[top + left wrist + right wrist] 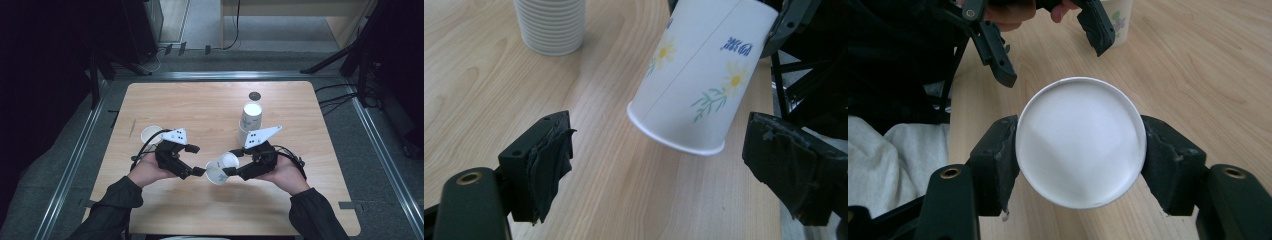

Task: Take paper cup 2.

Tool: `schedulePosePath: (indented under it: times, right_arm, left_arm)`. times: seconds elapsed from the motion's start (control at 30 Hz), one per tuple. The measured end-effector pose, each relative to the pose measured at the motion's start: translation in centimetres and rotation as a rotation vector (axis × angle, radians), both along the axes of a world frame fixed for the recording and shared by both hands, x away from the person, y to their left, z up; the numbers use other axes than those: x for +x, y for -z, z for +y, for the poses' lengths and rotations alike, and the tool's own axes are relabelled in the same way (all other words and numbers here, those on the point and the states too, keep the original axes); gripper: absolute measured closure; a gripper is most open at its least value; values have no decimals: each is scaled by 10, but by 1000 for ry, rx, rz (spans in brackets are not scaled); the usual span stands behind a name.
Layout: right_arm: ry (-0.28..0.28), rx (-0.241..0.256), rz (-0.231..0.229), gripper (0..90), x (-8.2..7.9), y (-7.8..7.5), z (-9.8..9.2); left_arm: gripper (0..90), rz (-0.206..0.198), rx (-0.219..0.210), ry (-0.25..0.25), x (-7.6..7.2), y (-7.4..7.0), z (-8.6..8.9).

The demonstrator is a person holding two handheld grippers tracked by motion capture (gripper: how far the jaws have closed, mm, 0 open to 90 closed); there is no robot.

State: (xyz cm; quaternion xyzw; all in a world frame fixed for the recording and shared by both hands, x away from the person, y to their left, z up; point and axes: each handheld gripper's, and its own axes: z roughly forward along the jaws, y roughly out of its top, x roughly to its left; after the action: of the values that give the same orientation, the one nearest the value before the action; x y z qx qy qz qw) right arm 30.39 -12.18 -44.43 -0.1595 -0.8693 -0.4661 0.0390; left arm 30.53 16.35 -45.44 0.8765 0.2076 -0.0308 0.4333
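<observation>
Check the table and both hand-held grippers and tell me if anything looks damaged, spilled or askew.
The black padding on the left hand-held gripper looks torn and ragged at the pads. The flowered paper cup is tilted over, but only because the right hand-held gripper holds it clamped above the table. Nothing looks spilled.

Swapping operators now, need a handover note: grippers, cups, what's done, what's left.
Right gripper: shut on a flowered paper cup, held tilted above the table, its closed end toward the right gripper's camera.
Left gripper: open, jaws either side of the cup's far end, not touching.
Cup stack stands behind the right hand; a single cup stands behind the left.
Done: cup lifted. Left: probably the handover, then placing.
</observation>
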Motion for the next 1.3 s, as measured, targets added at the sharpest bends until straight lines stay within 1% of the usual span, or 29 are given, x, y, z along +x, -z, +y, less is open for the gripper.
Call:
schedulePosePath:
  times: [0.07, 0.1, 0.2, 0.23, 0.37, 0.43, 0.5, 0.6, 0.63, 0.73, 0.8, 0.87, 1.07, 1.13, 1.3]
  right_arm:
    - [5, 8, -2, 365, 0, 2, 1]
    - [5, 11, 6, 364, 0, 3, 2]
    - [4, 16, 3, 364, -1, 5, 3]
    - [5, 23, 6, 365, -1, 6, 3]
    - [4, 42, 18, 365, -1, 6, 4]
    - [1, 55, 28, 365, -1, 5, 5]
    - [-5, 64, 33, 365, 0, 5, 6]
    - [-13, 61, 38, 365, 1, 5, 9]
    - [-19, 62, 47, 365, 1, 5, 10]
    - [-28, 66, 49, 364, 1, 4, 12]
    - [-29, 71, 50, 365, 1, 3, 14]
    - [-31, 75, 64, 365, 2, 3, 16]
    - [-41, 82, 72, 365, 3, 2, 21]
    - [-41, 86, 79, 365, 3, 2, 22]
    - [-43, 96, 92, 365, 4, 1, 23]
  left_arm:
    - [131, 0, -3, 20, 0, 0, -3]
    - [132, -3, -4, 28, 0, 1, -5]
    - [132, 0, -5, 48, 0, 2, -9]
    - [132, -1, 0, 58, 0, 3, -10]
    - [133, -5, 3, 79, -1, 6, -14]
    - [133, -4, -2, 83, -2, 7, -15]
    - [136, -12, -9, 95, -3, 7, -15]
    - [139, -12, -22, 101, -3, 9, -14]
    - [140, -14, -22, 102, -4, 9, -14]
    - [142, -15, -28, 105, -5, 10, -14]
    - [144, -15, -24, 111, -7, 10, -14]
    - [145, -19, -19, 119, -8, 11, -15]
    - [146, -11, -12, 117, -9, 13, -18]
    - [150, -19, -7, 121, -10, 14, -19]
    - [154, -20, -8, 127, -11, 15, -19]
